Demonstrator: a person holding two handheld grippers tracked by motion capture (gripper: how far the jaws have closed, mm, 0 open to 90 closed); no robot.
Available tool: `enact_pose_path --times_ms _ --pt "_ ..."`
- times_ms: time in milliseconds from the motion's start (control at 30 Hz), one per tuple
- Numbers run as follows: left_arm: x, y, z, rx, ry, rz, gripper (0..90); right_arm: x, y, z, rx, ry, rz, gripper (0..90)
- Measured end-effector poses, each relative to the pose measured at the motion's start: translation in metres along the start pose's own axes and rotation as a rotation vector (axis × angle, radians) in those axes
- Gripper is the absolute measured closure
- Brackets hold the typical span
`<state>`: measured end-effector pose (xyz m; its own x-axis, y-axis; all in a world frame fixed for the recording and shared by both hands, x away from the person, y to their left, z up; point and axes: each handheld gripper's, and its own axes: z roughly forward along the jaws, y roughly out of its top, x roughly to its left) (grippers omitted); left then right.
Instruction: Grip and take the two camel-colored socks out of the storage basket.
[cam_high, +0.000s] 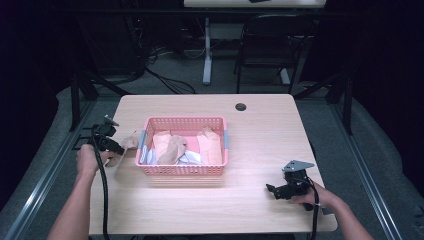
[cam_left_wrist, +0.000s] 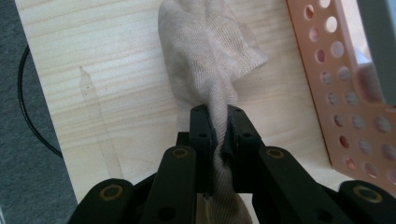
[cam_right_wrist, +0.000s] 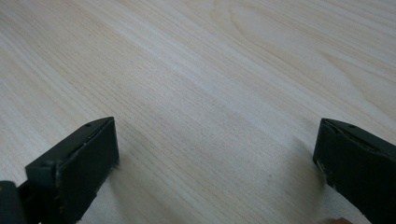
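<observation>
1. You kept the left gripper at the left middle of the high view, just beside the left wall of the pink perforated plastic basket. Its jaws were closed tightly on a beige knitted cloth, probably a sock.

2. In the left gripper view the beige knitted cloth rose from between the jaws to the upper centre of the frame, and its free end lay on the light wooden table. The basket wall stood at the right edge, apart from the cloth. I think you held the cloth by its narrow end so that it could spread flat on the table, outside the basket.

3. The basket stood in the centre of the high view and contained more folded cloths, pink, beige and white.

4. Your right gripper rested at the lower right of the high view, well apart from the basket. Its jaws stood wide open with nothing between them except bare wood, so I judge that this hand was waiting.
</observation>
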<state>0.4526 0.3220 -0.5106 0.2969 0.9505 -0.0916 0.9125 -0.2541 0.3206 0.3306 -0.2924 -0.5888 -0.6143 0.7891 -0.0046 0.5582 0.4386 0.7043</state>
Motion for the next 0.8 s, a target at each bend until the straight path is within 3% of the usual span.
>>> enact_pose_path --times_ms 133,200,400,433,500,567,800 --pt "0.0 0.0 0.006 0.017 -0.01 -0.009 81.8 0.0 0.0 0.0 -0.001 -0.001 0.005 0.0" --pt "-0.001 -0.001 0.011 0.036 0.006 0.003 81.7 0.0 0.0 0.0 0.0 0.0 0.0 0.0" --pt "0.002 -0.01 0.024 0.05 -0.028 -0.023 77.3 0.0 0.0 0.0 0.0 0.0 0.0 0.0" --pt "0.004 -0.013 0.024 0.046 -0.019 -0.033 68.6 0.0 0.0 0.0 -0.001 0.0 0.001 0.0" --pt "0.005 -0.014 0.023 0.041 -0.026 -0.05 64.7 0.0 0.0 0.0 -0.001 -0.001 0.005 0.0" --pt "0.008 -0.016 0.019 0.021 -0.018 -0.06 50.4 0.0 0.0 0.0 -0.002 0.0 0.001 0.0" --pt "0.008 -0.016 -0.012 -0.062 -0.014 -0.057 21.4 0.0 0.0 0.0 -0.002 0.0 -0.001 0.0"
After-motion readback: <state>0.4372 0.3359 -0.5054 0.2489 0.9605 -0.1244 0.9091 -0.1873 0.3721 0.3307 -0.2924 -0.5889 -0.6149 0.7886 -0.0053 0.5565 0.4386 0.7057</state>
